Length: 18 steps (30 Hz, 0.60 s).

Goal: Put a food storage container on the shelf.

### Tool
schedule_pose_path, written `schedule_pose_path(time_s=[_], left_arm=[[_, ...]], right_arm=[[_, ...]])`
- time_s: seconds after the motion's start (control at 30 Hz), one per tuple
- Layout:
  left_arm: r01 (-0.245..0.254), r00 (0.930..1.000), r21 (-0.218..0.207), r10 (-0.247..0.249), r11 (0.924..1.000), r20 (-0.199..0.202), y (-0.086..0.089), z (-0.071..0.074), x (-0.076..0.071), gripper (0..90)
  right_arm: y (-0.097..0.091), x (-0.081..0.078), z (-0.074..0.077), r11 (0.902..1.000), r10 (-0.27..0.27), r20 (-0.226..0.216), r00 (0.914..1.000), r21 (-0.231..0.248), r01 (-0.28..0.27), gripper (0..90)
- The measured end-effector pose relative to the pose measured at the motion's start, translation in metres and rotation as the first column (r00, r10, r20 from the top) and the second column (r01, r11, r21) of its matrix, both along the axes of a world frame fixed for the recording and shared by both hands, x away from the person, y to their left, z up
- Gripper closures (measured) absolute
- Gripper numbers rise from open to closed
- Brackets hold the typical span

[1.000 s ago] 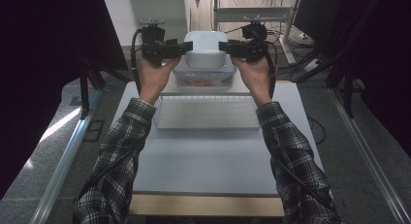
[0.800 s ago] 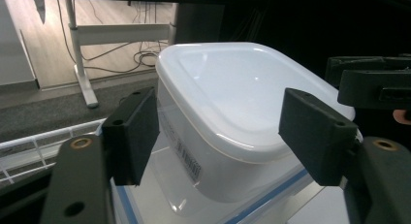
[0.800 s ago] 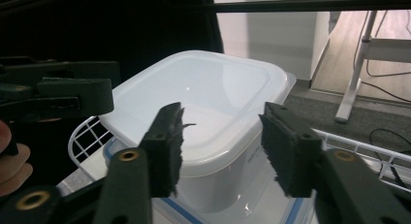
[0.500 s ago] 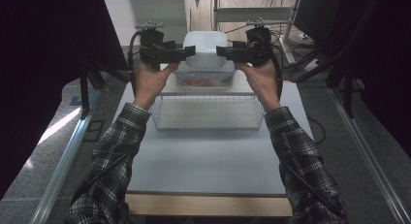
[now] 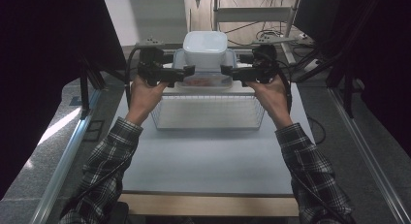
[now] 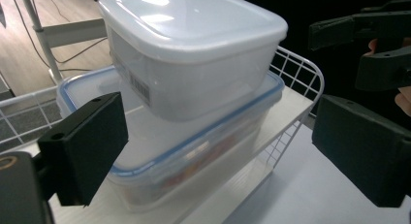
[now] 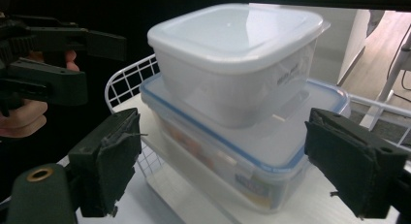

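A white lidded box (image 5: pixel 205 48) (image 6: pixel 194 54) (image 7: pixel 237 59) is stacked on a clear box with a blue-rimmed lid (image 5: pixel 198 81) (image 6: pixel 194 151) (image 7: pixel 252 156) that has something reddish inside. Both rest on top of a white wire rack (image 5: pixel 208 112). My left gripper (image 5: pixel 183 72) (image 6: pixel 223 156) is at the lower box's left end and my right gripper (image 5: pixel 228 72) (image 7: pixel 230 161) at its right end. Both sets of jaws have just been opening. They stand open, with the boxes ahead between them and the pads not pressing on anything.
The rack stands at the far middle of a pale table (image 5: pixel 208 166), whose near half is bare up to its wooden front edge (image 5: pixel 208 204). Cables and a metal frame (image 5: pixel 252 15) lie beyond the table. Dark curtains flank both sides.
Both grippers' jaws have spread wider. The hands and the stacked boxes have come lower in the picture, and the boxes now sit on the rack's top.
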<state>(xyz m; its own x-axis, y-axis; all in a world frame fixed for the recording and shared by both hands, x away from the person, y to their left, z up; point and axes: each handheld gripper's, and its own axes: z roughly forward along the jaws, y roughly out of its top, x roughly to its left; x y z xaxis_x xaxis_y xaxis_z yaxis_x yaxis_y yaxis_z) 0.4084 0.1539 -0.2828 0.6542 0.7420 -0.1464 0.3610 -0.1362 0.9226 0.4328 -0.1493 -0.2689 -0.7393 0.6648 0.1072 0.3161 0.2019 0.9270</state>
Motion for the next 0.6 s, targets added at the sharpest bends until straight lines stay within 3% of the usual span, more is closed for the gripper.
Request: schedule_pose_path(time_s=[0.13,0.6], left_arm=[[0.025,0.9997,-0.014,-0.025,0.9996,-0.005,0.001,-0.006,-0.007,4.8],[0.037,0.9989,0.031,-0.038,0.9988,0.028,0.003,-0.031,-0.03,4.4]], right_arm=[[-0.002,-0.004,-0.007,0.9999,0.011,-0.003,0.9999,-0.002,-0.011,11.9],[-0.009,-0.02,-0.027,0.9986,0.05,-0.006,0.9987,-0.013,-0.051,8.0]])
